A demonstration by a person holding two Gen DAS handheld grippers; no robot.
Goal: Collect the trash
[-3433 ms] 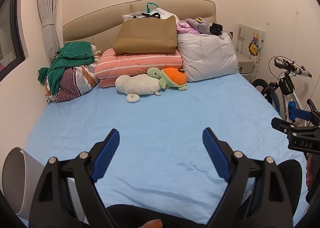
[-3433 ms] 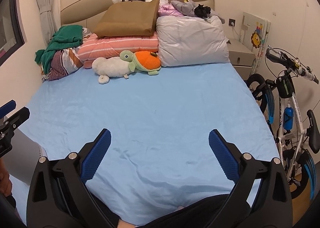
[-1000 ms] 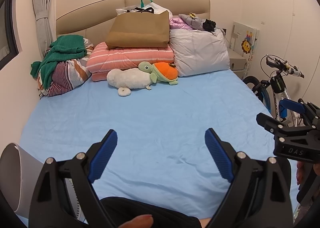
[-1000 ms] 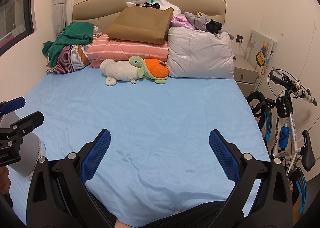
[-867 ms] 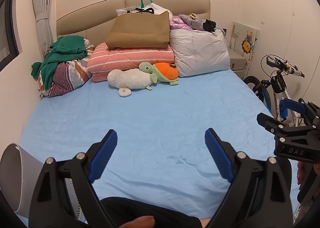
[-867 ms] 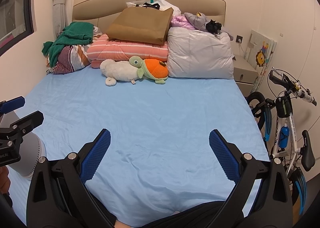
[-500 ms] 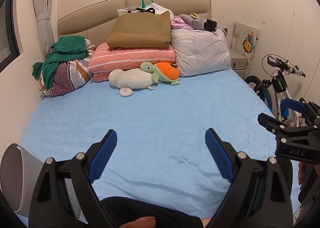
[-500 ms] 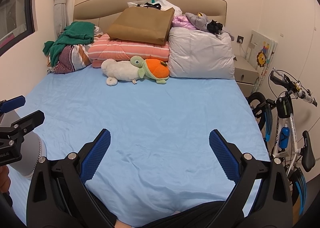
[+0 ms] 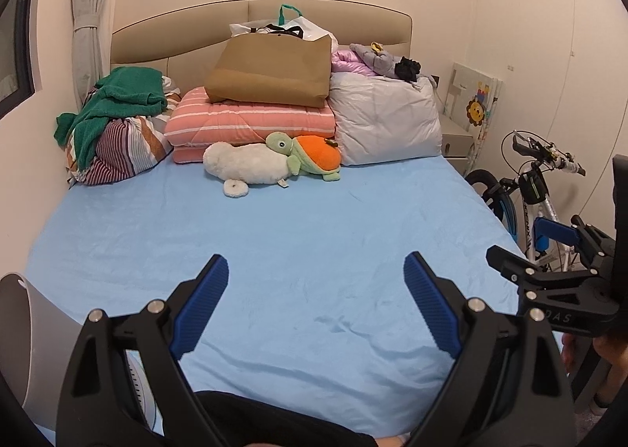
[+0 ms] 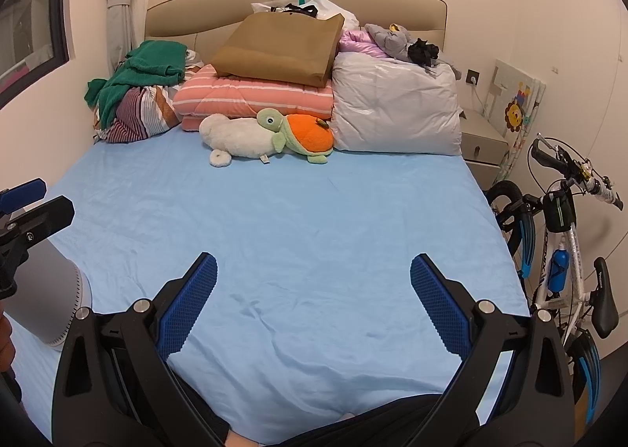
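A white round bin [image 9: 23, 333] stands at the bed's near left corner; it also shows in the right wrist view [image 10: 47, 290]. No loose trash shows on the blue sheet [image 9: 314, 235]. My left gripper [image 9: 316, 274] is open and empty above the foot of the bed. My right gripper [image 10: 314, 270] is open and empty, held to the right of the left one; its fingers [image 9: 510, 270] show at the right edge of the left wrist view.
At the headboard lie a brown paper bag [image 9: 271, 68] on a pink striped quilt [image 9: 251, 117], a grey pillow [image 9: 386, 121], a green towel [image 9: 117, 101] and plush toys [image 9: 274, 158]. A bicycle [image 10: 565, 235] and a nightstand [image 10: 482, 145] stand right of the bed.
Both views have drifted slightly; the scene sits a little lower and to the right. Both grippers stay open and empty.
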